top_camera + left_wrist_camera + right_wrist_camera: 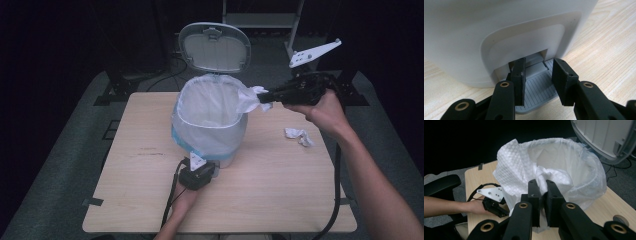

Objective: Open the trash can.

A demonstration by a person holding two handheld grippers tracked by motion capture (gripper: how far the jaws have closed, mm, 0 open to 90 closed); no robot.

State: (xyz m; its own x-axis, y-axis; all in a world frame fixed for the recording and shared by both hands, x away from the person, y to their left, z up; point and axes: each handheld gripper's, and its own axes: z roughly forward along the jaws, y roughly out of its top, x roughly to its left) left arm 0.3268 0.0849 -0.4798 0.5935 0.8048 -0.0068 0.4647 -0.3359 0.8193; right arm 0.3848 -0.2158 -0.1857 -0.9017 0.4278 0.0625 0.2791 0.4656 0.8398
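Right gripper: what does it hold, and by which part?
The right gripper holds a crumpled white tissue, pinched at its near end, beside the bin bag's rim.

You'll find nothing legible: no text, label, brand or number on the white plastic pedal bin (212,135) or the light wooden table (280,190).

White pedal bin (210,117) upright mid-table, lid raised, clear bag liner (212,102) over rim, crumpled white tissue (254,98) at rim.
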